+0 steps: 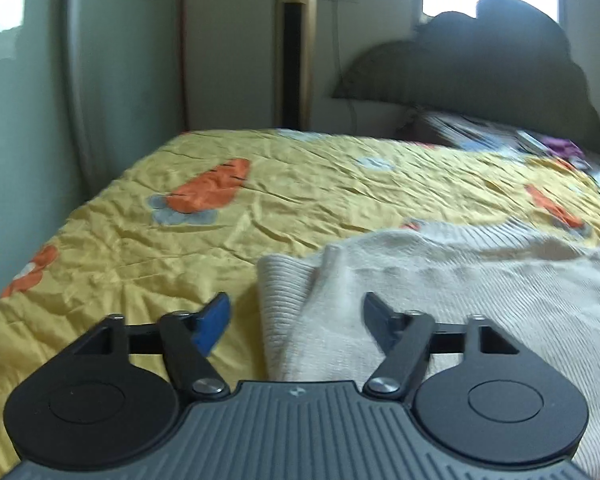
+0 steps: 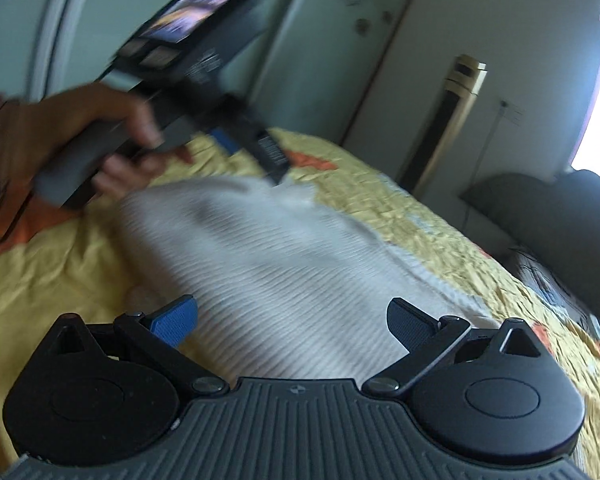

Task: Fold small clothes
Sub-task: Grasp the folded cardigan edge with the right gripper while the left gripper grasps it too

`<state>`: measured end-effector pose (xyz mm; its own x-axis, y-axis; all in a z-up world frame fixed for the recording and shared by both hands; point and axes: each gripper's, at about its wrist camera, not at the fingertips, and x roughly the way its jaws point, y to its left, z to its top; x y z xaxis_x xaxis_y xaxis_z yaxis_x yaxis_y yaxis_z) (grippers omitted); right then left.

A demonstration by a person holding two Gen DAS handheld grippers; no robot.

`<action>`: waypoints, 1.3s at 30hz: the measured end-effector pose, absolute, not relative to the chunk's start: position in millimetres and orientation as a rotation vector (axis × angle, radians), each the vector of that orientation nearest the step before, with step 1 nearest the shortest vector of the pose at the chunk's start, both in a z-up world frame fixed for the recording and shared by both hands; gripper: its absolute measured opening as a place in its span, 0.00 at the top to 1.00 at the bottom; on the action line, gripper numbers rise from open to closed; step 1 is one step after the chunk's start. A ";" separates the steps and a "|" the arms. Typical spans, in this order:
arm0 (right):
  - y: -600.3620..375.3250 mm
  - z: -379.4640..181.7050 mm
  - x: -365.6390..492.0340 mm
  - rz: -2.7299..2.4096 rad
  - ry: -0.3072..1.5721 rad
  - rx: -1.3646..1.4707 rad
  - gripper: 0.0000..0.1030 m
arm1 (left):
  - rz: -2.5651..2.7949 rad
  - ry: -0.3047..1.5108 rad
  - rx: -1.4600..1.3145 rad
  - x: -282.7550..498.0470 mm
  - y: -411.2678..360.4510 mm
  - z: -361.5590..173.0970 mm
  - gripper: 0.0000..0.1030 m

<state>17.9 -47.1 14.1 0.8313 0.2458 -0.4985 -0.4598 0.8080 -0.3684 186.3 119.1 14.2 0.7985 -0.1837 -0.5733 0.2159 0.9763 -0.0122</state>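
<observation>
A cream ribbed knit garment (image 1: 440,280) lies on the yellow bedspread (image 1: 220,240); its folded left edge lies between my fingers in the left wrist view. My left gripper (image 1: 296,312) is open and empty just above that edge. In the right wrist view the garment (image 2: 268,264) spreads ahead of my right gripper (image 2: 292,320), which is open and empty above it. The left gripper (image 2: 256,152) also shows there, blurred, held in a hand at the garment's far corner.
The bedspread has orange carrot prints (image 1: 212,188). A dark grey headboard cushion (image 1: 480,68) stands at the far end, with clutter (image 1: 540,140) below it. A tall standing unit (image 1: 296,40) and pale walls lie beyond the bed.
</observation>
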 end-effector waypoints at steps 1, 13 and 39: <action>-43.8 11.3 14.4 0.400 0.455 -0.521 0.01 | -0.227 0.627 0.065 189.4 116.9 12.9 0.21; 16.8 -25.9 2.6 0.220 0.346 -0.814 0.04 | -0.419 0.866 -0.266 248.1 159.8 -18.0 0.21; 76.8 -42.3 38.3 0.271 0.274 -0.896 0.77 | -0.423 0.827 -0.329 259.9 152.6 2.5 0.79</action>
<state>38.3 76.8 -42.3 0.9316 0.1164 -0.3444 -0.3430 0.5956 -0.7264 259.9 152.6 2.5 0.6025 -0.4834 -0.6351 0.2331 0.8676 -0.4393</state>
